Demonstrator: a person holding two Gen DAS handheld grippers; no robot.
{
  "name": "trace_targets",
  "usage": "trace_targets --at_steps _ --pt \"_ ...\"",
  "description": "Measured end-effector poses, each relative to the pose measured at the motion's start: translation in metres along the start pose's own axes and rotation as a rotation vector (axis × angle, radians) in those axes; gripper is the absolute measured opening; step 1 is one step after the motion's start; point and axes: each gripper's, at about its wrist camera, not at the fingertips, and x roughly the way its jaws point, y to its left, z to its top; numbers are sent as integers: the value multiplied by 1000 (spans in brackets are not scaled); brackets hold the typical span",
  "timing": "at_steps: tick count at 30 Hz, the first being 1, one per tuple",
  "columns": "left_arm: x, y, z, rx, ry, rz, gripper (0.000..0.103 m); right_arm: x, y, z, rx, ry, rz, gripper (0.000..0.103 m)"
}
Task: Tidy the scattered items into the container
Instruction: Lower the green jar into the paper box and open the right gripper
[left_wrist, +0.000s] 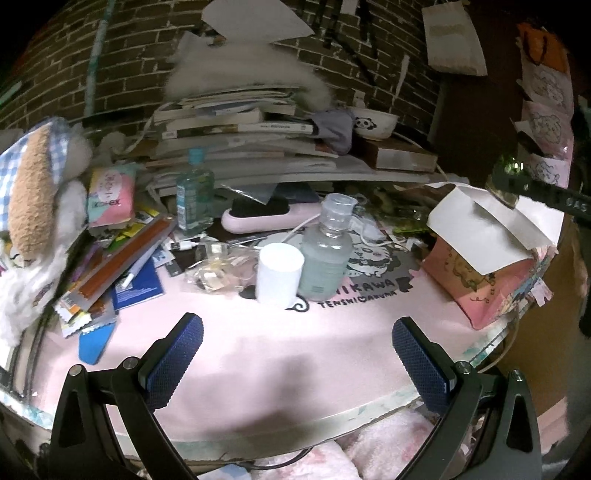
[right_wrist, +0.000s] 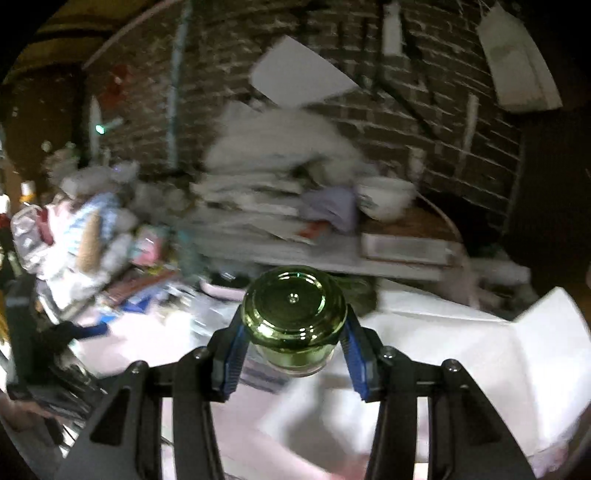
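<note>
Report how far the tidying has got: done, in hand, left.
Done: nothing visibly packed; the pink box's inside is hidden. In hand: the right hand-held gripper is shut on a green-lidded jar, raised above the box's white flaps. Left: the white cup, clear bottle and blue-capped bottle stand on the pink mat; the left hand-held gripper is open, empty.

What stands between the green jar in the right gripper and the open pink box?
Nothing visible does. The right gripper holds the green jar in the air above the white flaps of the pink box, whose top is open. The box interior is not visible.
</note>
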Motion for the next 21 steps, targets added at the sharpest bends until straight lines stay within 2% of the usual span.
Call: trace_targets --at_steps 2,4,8,11,15,21 --pt "2 -2 1 5 4 -1 102 3 -18 -2 -9 63 -44 44" --pt "3 -5 1 9 8 1 102 10 -38 -6 -19 162 -70 44" --pt "6 -9 3 11 11 -1 102 29 -60 -14 -60 364 -61 44" --pt "7 -14 3 26 16 -5 102 45 -69 -22 -99 480 -68 44" --pt "7 -15 3 33 21 3 102 60 -78 -26 -121 567 -54 44" --pt "6 -11 3 21 21 12 102 68 -76 -25 -139 596 -47 44"
